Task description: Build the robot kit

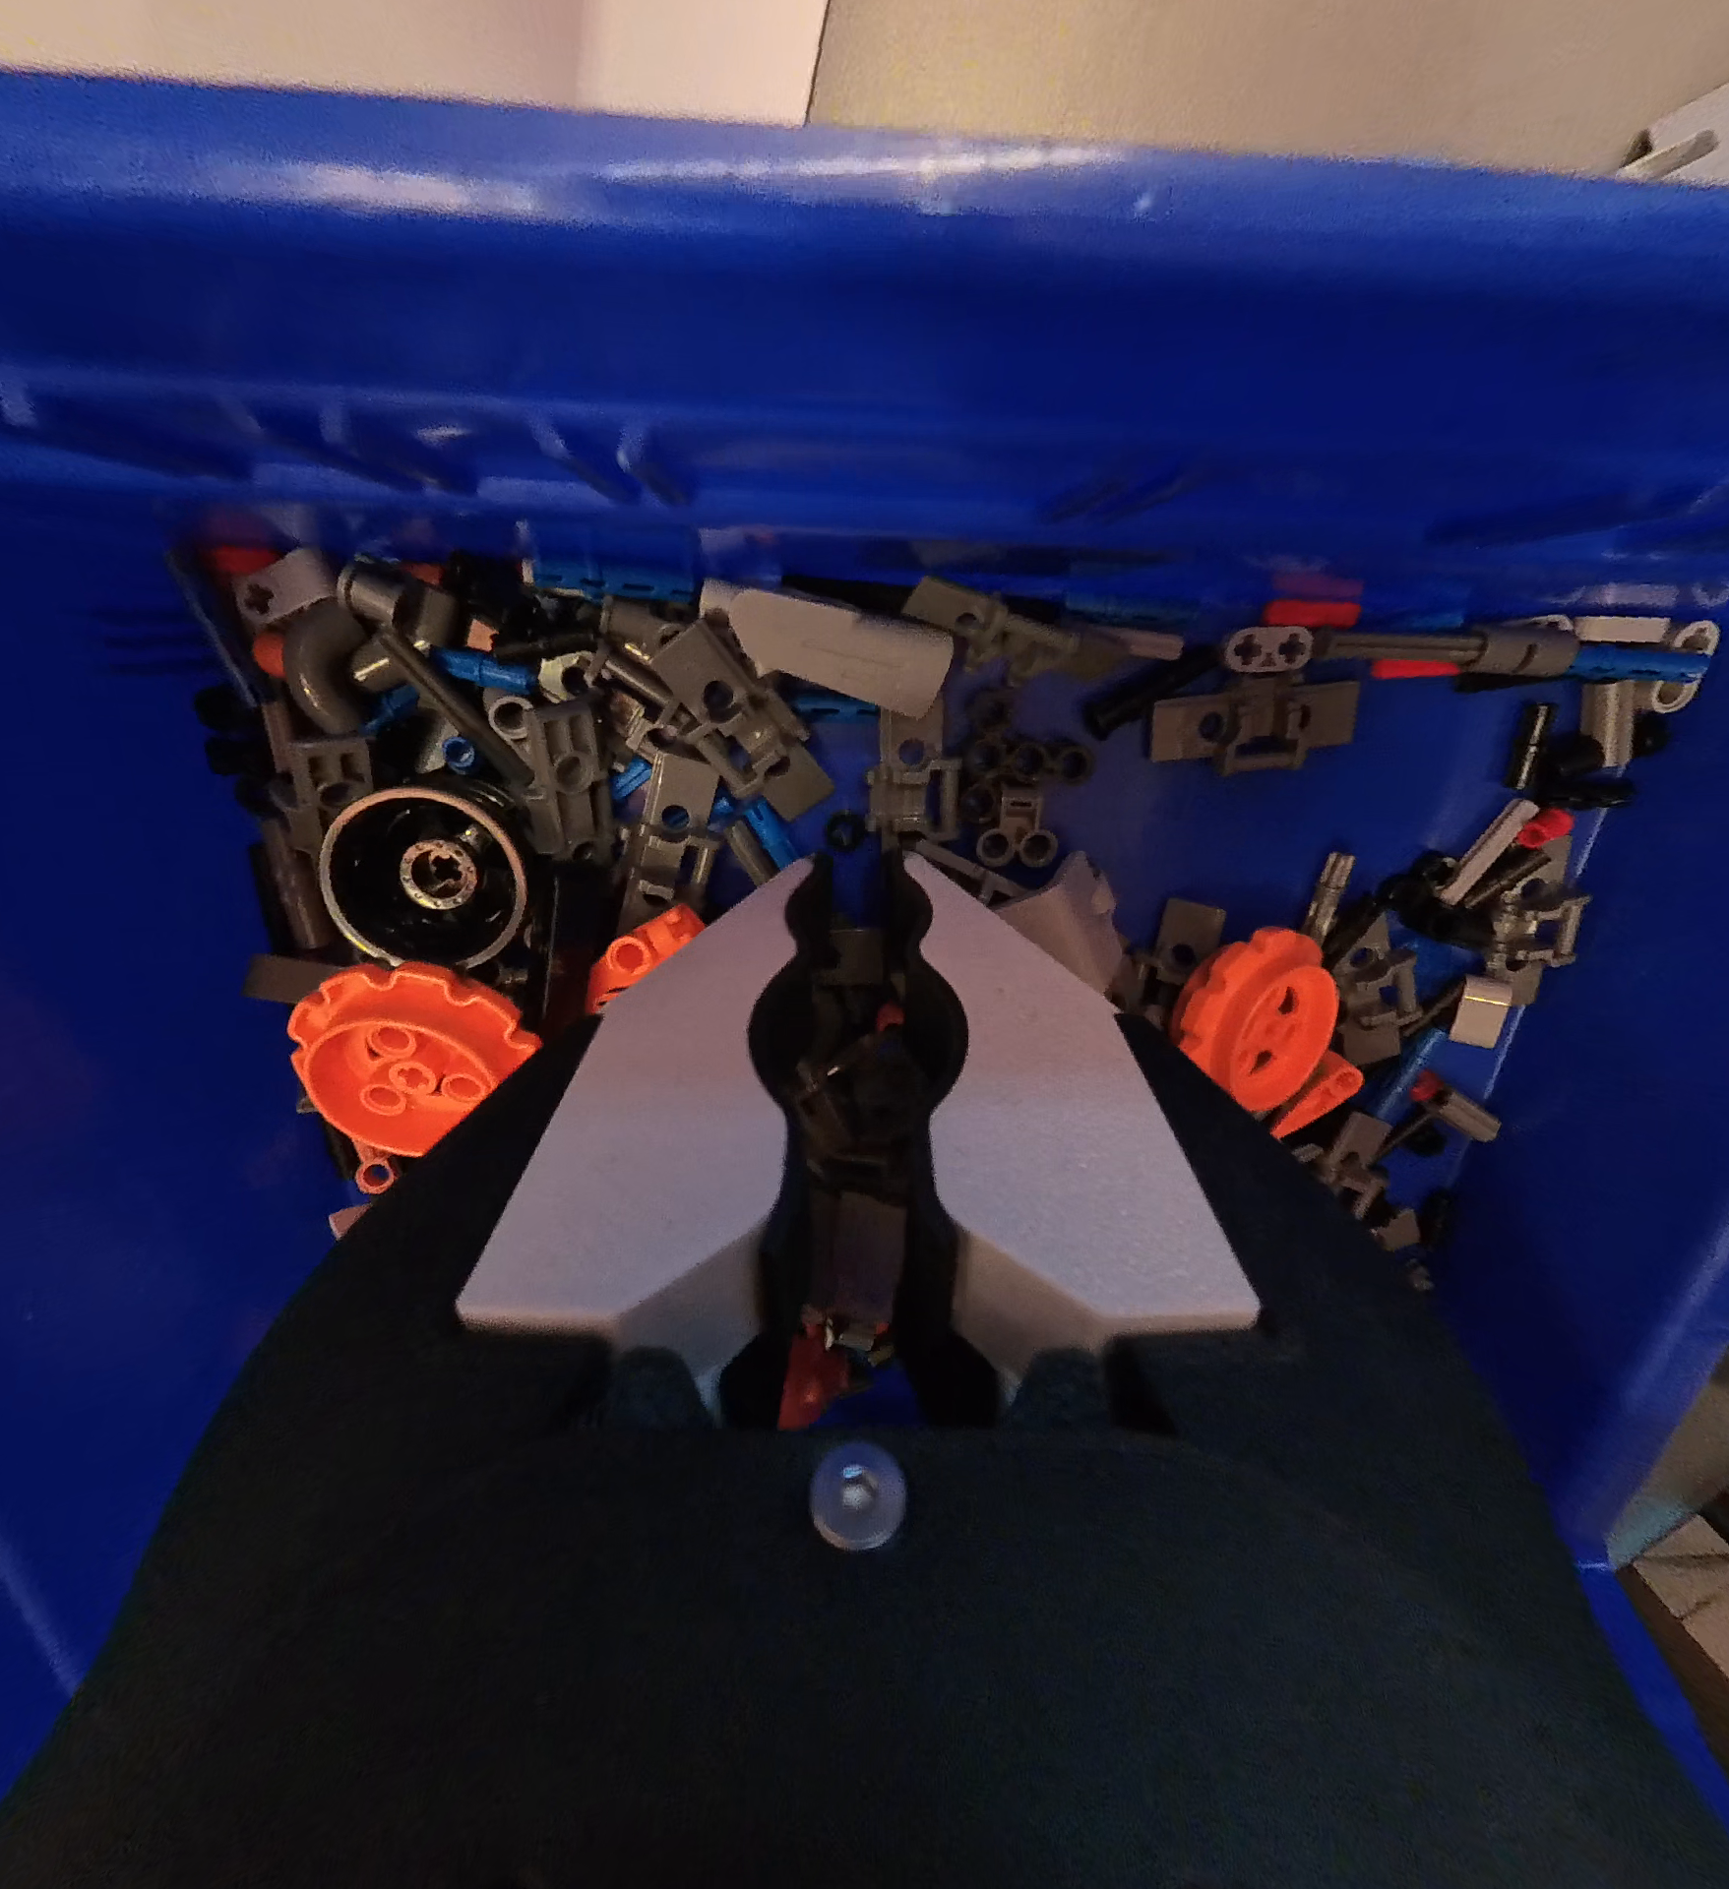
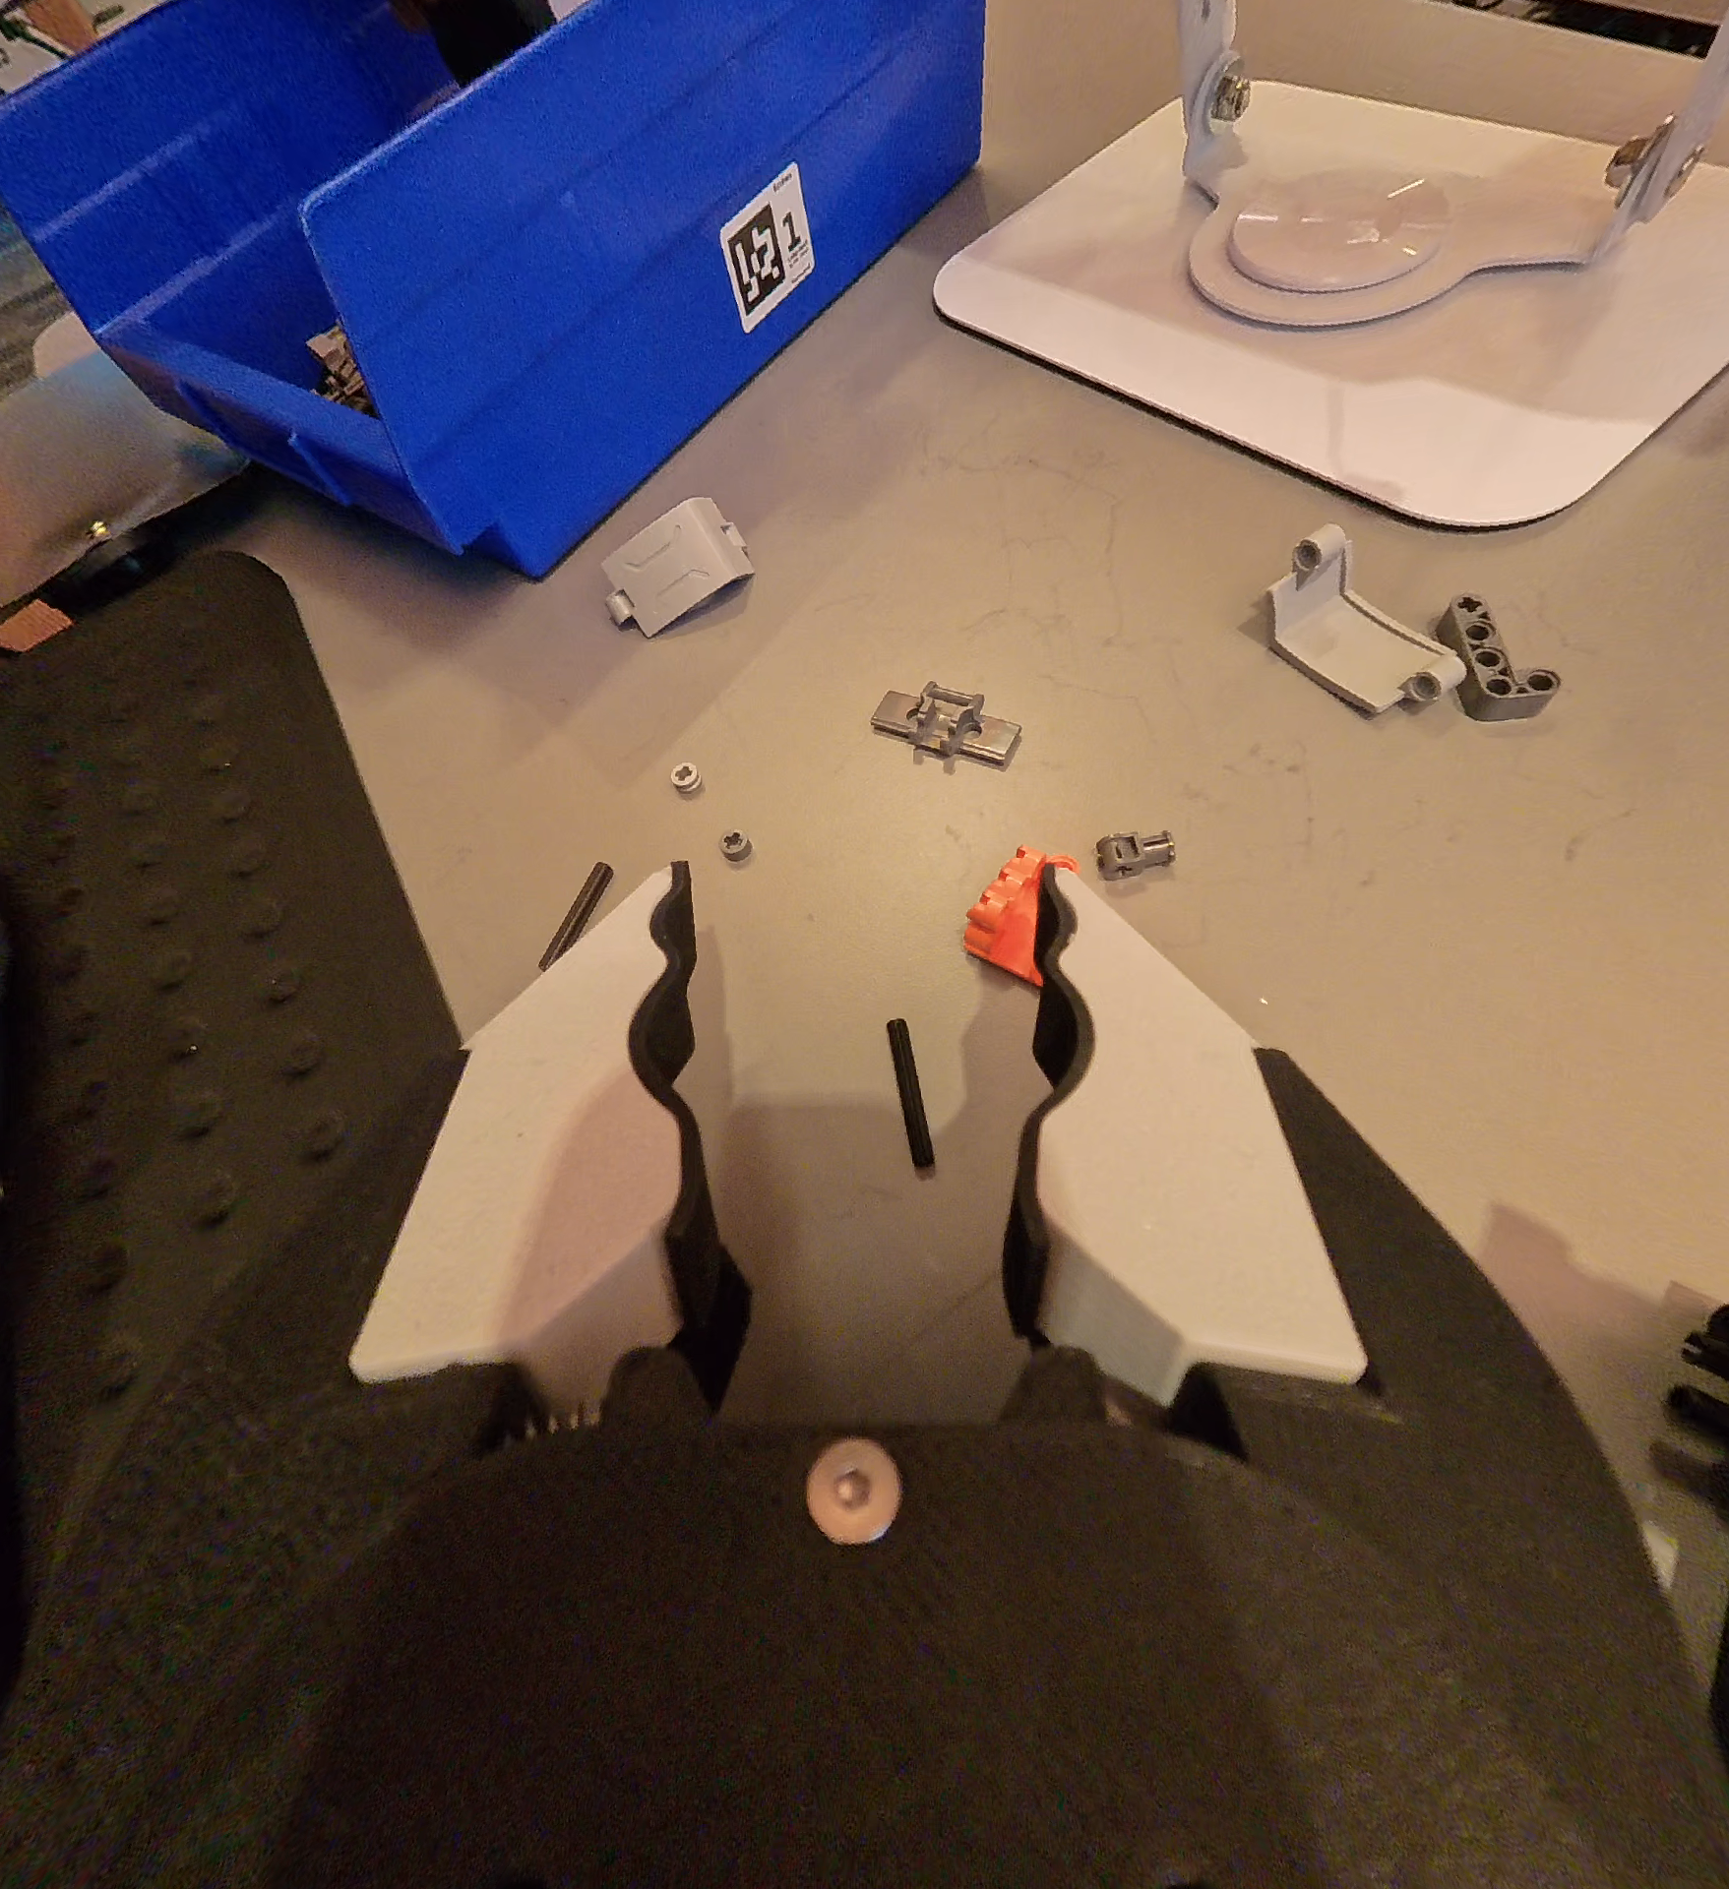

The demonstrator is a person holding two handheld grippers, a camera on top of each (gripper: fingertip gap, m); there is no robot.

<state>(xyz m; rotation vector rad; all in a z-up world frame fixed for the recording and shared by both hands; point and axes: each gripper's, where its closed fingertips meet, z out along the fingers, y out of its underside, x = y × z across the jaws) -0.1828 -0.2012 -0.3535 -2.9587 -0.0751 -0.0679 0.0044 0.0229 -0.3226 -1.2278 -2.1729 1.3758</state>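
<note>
The left gripper reaches down into a deep blue plastic bin filled with small plastic building parts. Its jaws stand almost together, and a dark assembly of small parts sits in the narrow gap between them; it seems to be clamped there, though the shadow hides the contact. To the left of the jaws lie a black wheel hub with a silver rim and an orange toothed wheel. To the right lies a second orange wheel. Beyond the tips, grey connectors and blue pins are heaped against the far wall, probably because the bin slopes that way.

The right gripper hovers low over the grey worktop with its jaws wide apart and holding nothing. Just left of the left jaw lies a thin black rod. Between the jaws, touching neither, lies a short black axle. An orange toothed piece touches the inner side of the right jaw tip. Ahead are two small grey bushes, a grey flat link piece and a grey panel. Farther ahead to the left stands the same kind of blue bin, and ahead to the right a white base plate.
</note>
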